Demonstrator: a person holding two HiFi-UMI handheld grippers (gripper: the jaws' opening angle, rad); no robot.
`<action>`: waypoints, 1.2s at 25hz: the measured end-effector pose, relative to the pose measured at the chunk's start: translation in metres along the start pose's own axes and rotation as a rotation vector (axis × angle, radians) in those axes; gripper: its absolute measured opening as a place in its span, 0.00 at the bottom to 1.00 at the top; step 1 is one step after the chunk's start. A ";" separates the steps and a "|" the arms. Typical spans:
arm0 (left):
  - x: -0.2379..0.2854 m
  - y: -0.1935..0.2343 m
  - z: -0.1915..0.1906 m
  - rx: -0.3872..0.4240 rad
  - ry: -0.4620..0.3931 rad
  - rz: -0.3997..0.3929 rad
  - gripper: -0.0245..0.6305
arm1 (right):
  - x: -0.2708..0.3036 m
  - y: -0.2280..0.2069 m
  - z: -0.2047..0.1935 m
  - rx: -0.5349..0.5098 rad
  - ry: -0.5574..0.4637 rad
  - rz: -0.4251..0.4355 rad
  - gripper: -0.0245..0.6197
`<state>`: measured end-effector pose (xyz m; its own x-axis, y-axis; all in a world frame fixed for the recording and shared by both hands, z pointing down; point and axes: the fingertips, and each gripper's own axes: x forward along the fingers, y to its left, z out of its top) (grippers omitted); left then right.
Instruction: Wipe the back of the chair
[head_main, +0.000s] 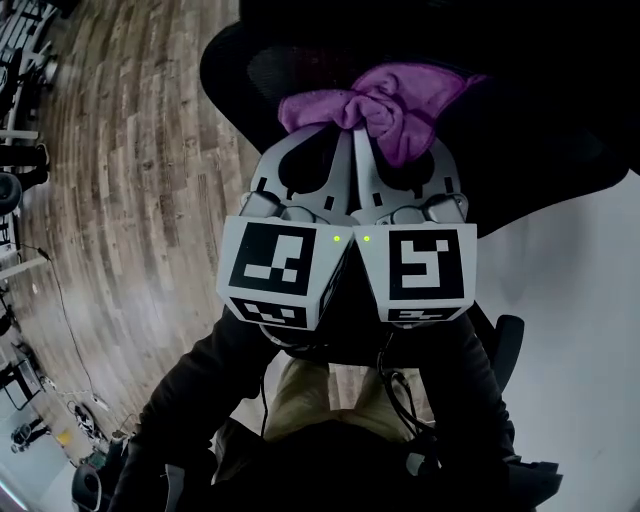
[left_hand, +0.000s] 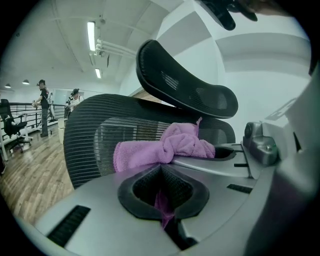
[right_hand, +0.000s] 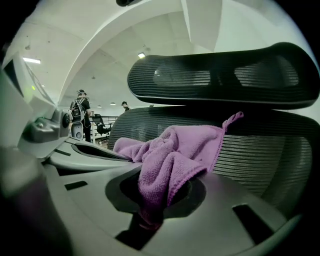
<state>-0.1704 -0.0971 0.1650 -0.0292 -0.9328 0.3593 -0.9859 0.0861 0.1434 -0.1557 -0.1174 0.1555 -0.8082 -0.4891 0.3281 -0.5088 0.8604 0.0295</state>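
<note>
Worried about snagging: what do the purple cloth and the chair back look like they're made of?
Purple cloth: probably microfibre, matte, with a fine looped nap and stitched edge. Chair back: seemingly dark woven mesh, ribbed, with light showing through the strands.

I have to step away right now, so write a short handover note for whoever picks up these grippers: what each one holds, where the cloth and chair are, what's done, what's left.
Left gripper: jaws shut on a thin bit of the cloth.
Right gripper: jaws shut on a thicker fold of the same cloth.
The grippers sit side by side, with the cloth bunched ahead of them at the top of the chair back, just under the headrest.
Done: cloth gripped and up at the back.
Left: the wiping. Nothing shows how much is already wiped.
</note>
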 end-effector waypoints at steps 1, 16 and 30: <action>0.002 -0.005 0.000 0.003 0.003 -0.005 0.04 | -0.003 -0.004 -0.001 0.003 0.001 -0.005 0.14; 0.040 -0.083 0.001 0.034 0.017 -0.079 0.04 | -0.046 -0.080 -0.021 0.027 0.005 -0.086 0.14; 0.092 -0.217 0.009 0.086 0.024 -0.150 0.04 | -0.124 -0.199 -0.044 0.063 -0.011 -0.161 0.14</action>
<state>0.0395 -0.2046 0.1585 0.1219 -0.9242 0.3620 -0.9894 -0.0844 0.1178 0.0584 -0.2219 0.1503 -0.7176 -0.6217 0.3140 -0.6493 0.7602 0.0212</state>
